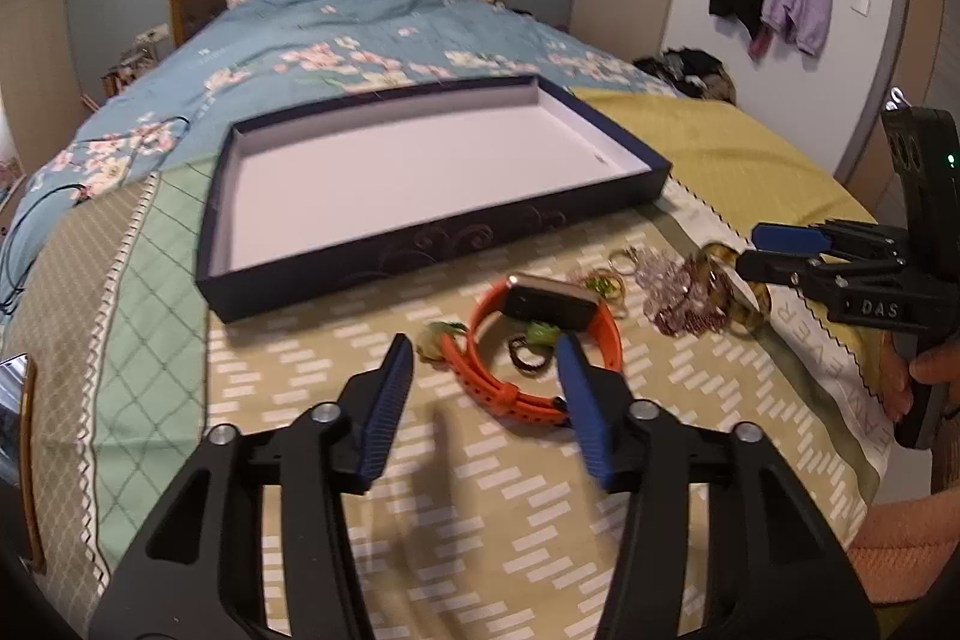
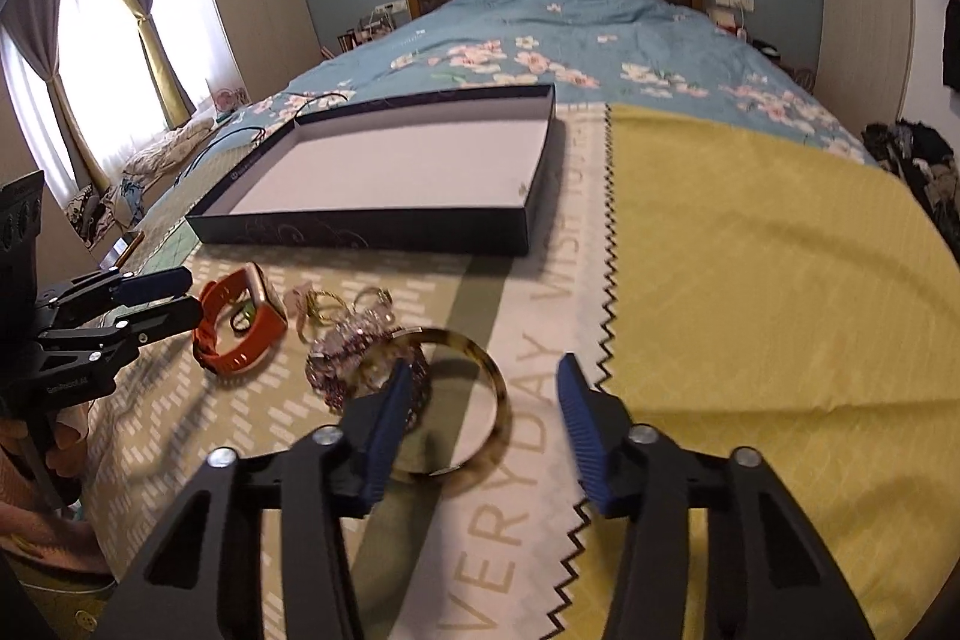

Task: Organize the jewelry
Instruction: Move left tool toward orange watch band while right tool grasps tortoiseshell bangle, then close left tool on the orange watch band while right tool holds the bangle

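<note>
Jewelry (image 1: 672, 292) before box (image 1: 420, 226), on bed (image 1: 750, 148)

Orange watch (image 1: 528, 340), tortoiseshell bangle (image 2: 480, 400), navy box (image 1: 432, 226).

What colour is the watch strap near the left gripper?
Orange. The watch strap shows best in the left wrist view, just ahead of the left gripper.

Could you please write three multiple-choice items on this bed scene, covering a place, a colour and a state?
1. Where does the watch lie?
A. inside the box
B. on the cloth in front of the box
C. on a pillow

2. What colour is the watch strap?
A. orange
B. white
C. green

3. How is the left gripper?
A. shut on the bangle
B. shut on the watch
C. open

Answers: 1 B, the box holds nothing and the watch sits nearer; 2 A, the strap shows orange; 3 C, its fingers stand apart above the watch.
</note>
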Tool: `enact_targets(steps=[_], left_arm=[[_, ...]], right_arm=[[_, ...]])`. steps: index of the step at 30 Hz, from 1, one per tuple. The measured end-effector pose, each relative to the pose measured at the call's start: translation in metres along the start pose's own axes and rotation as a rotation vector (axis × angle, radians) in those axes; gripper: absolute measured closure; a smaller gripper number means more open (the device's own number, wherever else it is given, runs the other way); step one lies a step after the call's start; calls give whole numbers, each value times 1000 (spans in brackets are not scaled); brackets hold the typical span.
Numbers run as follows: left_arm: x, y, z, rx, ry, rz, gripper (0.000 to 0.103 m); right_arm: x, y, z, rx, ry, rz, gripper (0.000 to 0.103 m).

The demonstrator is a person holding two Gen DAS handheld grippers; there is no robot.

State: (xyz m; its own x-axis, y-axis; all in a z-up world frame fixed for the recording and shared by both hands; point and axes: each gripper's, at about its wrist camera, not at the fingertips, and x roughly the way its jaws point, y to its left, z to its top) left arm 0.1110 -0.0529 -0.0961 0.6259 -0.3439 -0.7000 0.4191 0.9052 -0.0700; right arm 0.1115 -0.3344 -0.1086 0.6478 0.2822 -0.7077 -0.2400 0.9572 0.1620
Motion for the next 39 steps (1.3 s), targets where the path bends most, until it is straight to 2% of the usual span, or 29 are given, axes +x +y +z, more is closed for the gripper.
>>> enact_targets(steps=[2, 3, 6, 7, 8, 10, 15, 18, 24, 26, 29, 34, 39], left_arm=[[6, -1, 0, -3, 22, -24, 61], [9, 0, 0, -9, 36, -38, 65], [16, 1, 1, -26, 60, -51, 66], [16, 1, 0, -34, 63, -59, 67], [17, 1, 0, -37, 64, -63, 70], [18, 1, 0, -45, 73, -66, 77], [8, 2, -6, -74, 90, -110, 79], [3, -3, -9, -56, 104, -139, 76], [8, -2, 2, -7, 95, -105, 73], [13, -1, 6, 8, 104, -105, 76], [19, 0, 8, 29, 122, -98, 89], [20, 0, 8, 42, 134, -94, 95], [16, 6, 7, -11, 127, -107, 96]], right_arm=[[4, -2, -1, 7, 20, 7, 70], [5, -2, -1, 10, 27, 12, 72], [11, -1, 0, 14, 47, 19, 80], [12, -2, 0, 14, 49, 22, 87], [13, -2, 1, 15, 51, 25, 92], [13, -3, 1, 23, 52, 32, 97], [9, -5, 1, 28, 45, 55, 97], [8, -5, 1, 22, 47, 62, 97], [14, -4, 3, 14, 64, 56, 94], [14, -3, 4, 5, 65, 54, 94], [15, -2, 4, -9, 70, 50, 94], [14, -4, 5, -5, 67, 51, 97], [10, -9, 7, 10, 47, 57, 98]])
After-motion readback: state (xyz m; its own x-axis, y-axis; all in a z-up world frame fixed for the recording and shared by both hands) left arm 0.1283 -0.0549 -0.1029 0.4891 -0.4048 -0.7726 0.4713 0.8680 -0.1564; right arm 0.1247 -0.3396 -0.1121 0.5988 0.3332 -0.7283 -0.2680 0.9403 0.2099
